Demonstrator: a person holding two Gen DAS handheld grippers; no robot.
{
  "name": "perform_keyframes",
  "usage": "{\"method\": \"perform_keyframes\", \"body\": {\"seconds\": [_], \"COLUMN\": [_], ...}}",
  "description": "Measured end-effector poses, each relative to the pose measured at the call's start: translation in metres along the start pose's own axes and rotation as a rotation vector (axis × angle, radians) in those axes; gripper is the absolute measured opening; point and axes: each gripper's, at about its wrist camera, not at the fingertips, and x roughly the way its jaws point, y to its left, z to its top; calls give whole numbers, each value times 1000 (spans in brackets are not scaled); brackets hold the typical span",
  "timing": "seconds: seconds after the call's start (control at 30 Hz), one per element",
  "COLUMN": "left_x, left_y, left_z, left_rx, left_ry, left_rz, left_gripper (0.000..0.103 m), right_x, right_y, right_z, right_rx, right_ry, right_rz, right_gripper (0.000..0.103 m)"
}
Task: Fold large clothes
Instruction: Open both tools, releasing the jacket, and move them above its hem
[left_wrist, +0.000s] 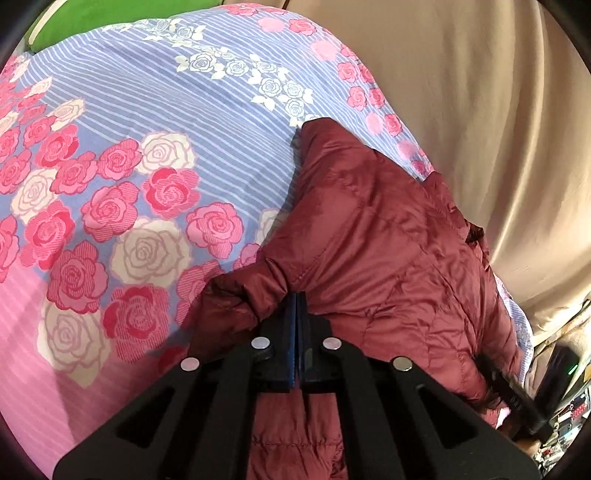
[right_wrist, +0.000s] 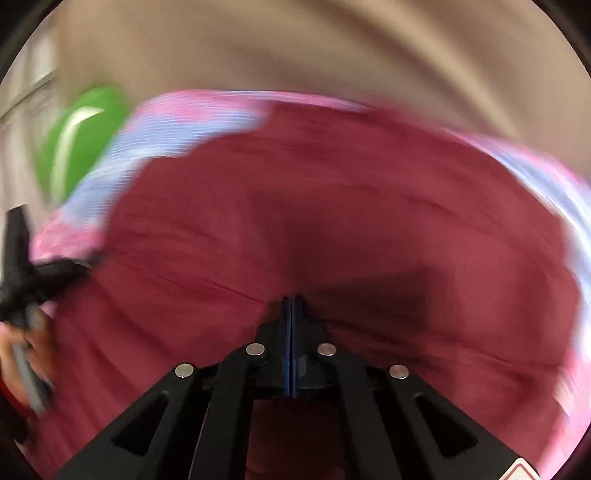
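Maroon quilted puffer jacket (left_wrist: 388, 251): lying lengthwise across rose-printed bedsheet (left_wrist: 129, 166); left gripper (left_wrist: 296, 306) pinching its near fold shut, right gripper (right_wrist: 291, 306) closing fully over the jacket, hold indiscernible.

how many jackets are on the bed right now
1. A maroon quilted jacket lies along the right side of the floral bedsheet; its near end is cut off from view.

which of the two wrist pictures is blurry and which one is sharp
Right wrist view: heavy motion smear across the maroon jacket and floral bedsheet; only the right gripper looks crisp. Left wrist view: sharp, the jacket's quilting and the sheet's roses read clearly, with fisheye bending at the edges.
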Motion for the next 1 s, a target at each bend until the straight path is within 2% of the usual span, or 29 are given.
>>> {"method": "perform_keyframes", "body": {"seconds": [0.03,0.07,0.13,0.23,0.3,0.37,0.43,0.47,0.5,0.57,0.6,0.63,0.67,0.7,0.77,0.8,0.83,0.87,0.93,1.0], "left_x": [0,0,0,1,3,3,3,2,0,-7,-13,-23,-36,-48,-85,-102,-123,-138,-174,-201], "left_y": [0,-1,-3,-5,-5,-4,-1,2,5,10,10,12,13,15,22,27,33,38,50,63], "left_z": [0,-1,-2,-2,-1,0,0,0,0,0,-1,-3,-6,-10,-23,-29,-37,-43,-61,-81], "left_rx": [5,12,23,29,27,19,6,-3,-11,-13,3,26,50,67,91,87,74,67,51,21], "left_ry": [2,0,-3,-5,-6,-6,-5,-5,-5,0,4,5,8,14,24,23,13,5,29,61], "left_rz": [0,7,20,30,28,19,4,-5,-10,-11,3,27,53,62,58,62,57,41,27,19], "left_gripper": [0,0,0,0,0,0,0,0,0,0,0,1,1,3,24,44,53,56,72,78], "right_x": [-12,-35,-69,-104,-100,-74,-44,-38,-43,-74,-91,-111,-131,-159,-204,-221,-235,-251,-268,-278], "right_y": [-29,-70,-96,-77,-49,-29,-37,-52,-73,-111,-121,-127,-131,-132,-127,-127,-127,-121,-117,-112], "right_z": [-7,-18,-30,-42,-48,-52,-58,-62,-65,-76,-83,-92,-103,-119,-156,-172,-188,-213,-245,-277], "right_rx": [76,192,272,230,142,53,17,62,164,349,383,400,402,391,374,373,371,373,376,413], "right_ry": [-9,-41,-92,-143,-120,-61,1,18,10,-33,-56,-78,-98,-116,-123,-120,-114,-109,-86,-64], "right_rz": [-35,-116,-168,-48,8,-33,-206,-239,-203,-214,-215,-216,-217,-220,-203,-191,-179,-158,-114,-28], "right_gripper": [0,0,13,13,12,4,1,0,0,0,3,12,15,15,18,30,44,48,51,57]}}
